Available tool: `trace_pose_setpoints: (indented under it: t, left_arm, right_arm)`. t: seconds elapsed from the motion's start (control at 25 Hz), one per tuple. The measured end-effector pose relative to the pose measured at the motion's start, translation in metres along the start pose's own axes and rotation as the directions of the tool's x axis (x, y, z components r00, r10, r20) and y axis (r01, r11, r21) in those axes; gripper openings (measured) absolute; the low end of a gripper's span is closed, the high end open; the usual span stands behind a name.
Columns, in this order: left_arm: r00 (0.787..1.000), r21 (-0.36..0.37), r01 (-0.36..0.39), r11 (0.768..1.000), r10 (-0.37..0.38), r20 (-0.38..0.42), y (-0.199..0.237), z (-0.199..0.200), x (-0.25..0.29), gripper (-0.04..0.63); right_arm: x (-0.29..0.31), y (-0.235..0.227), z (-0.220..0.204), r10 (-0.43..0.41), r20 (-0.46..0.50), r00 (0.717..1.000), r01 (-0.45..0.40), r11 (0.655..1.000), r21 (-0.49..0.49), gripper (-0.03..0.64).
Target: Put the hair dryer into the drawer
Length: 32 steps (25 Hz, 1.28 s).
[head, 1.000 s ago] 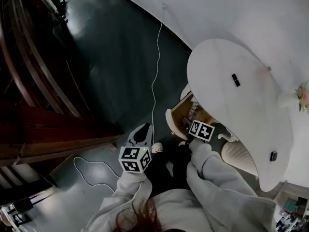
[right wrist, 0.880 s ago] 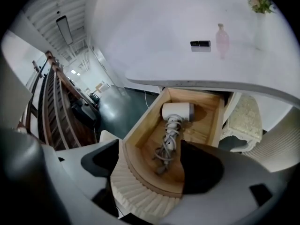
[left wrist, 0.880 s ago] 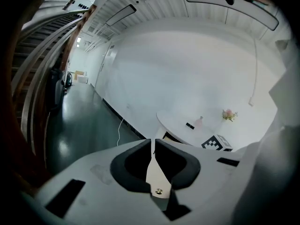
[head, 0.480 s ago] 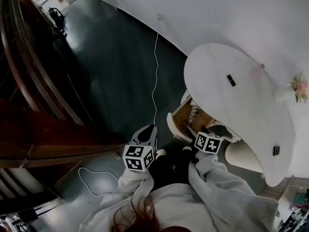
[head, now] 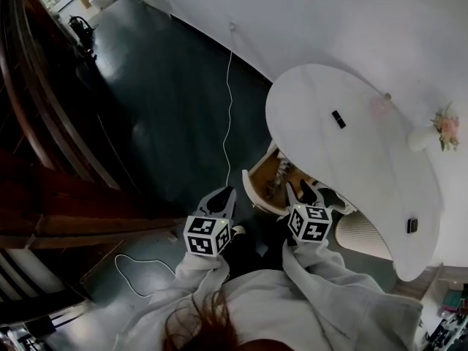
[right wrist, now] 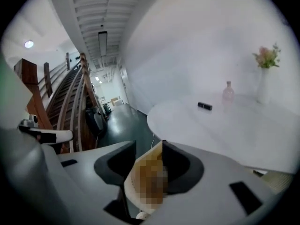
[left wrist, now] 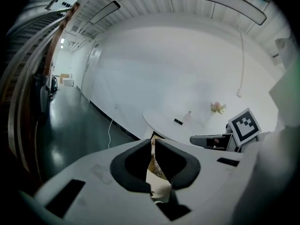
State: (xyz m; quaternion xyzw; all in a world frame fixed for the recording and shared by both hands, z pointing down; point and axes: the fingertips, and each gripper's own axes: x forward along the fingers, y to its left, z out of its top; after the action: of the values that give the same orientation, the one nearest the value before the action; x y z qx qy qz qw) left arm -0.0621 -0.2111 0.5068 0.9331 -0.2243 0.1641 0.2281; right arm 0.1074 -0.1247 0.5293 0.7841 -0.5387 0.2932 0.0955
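Hair dryer [head: 282, 175] shows in the head view only as a small pale shape with a tangle of cord. It lies inside the open drawer [head: 255, 194], which juts out from under the white oval table [head: 351, 167]. The left gripper [head: 223, 194] and right gripper [head: 307, 192] hang side by side off the table's near edge, the right one just above the drawer. A white cable [head: 228, 115] trails across the dark floor beside the table.

In the left gripper view, its jaws are all but closed, leaving only a slit. Nothing is held, and the drawer shows beyond under the table.

In the right gripper view, its jaws stand partly apart and have just been closing. Nothing sits between them. A small black object [right wrist: 205, 106], a bottle [right wrist: 228, 92] and a flower vase [right wrist: 263, 86] stand on the table.
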Motion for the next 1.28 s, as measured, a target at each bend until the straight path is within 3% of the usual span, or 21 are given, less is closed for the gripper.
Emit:
trace_pose_setpoints:
  t: [0.08,0.36,0.64,0.92,1.28]
  left_arm:
    - [1.0,0.0,-0.015,1.0,0.015,0.01,-0.008,0.005,0.005,0.034]
    - [0.994,0.028,-0.091,0.995,0.089,0.059,-0.037,0.016,0.023,0.034]
    - [0.974,0.039,-0.185,0.982,0.178,0.142,-0.055,0.03,0.032,0.034]
    - [0.932,0.046,-0.296,0.954,0.277,0.235,-0.072,0.043,0.032,0.034]
    - [0.89,0.03,-0.386,0.922,0.363,0.274,-0.087,0.039,0.035,0.034]
  right_arm:
    - [-0.009,-0.008,0.016,0.003,0.038,0.999,-0.002,1.0,-0.01,0.175]
    - [-0.03,-0.037,0.064,0.069,0.151,0.986,-0.067,0.998,-0.022,0.053]
    - [-0.055,-0.067,0.106,0.132,0.298,0.945,-0.109,0.99,-0.091,0.049]
    - [-0.077,-0.097,0.133,0.184,0.446,0.876,-0.137,0.981,-0.135,0.049]
    - [-0.064,-0.12,0.123,0.223,0.395,0.891,-0.173,0.972,-0.158,0.049]
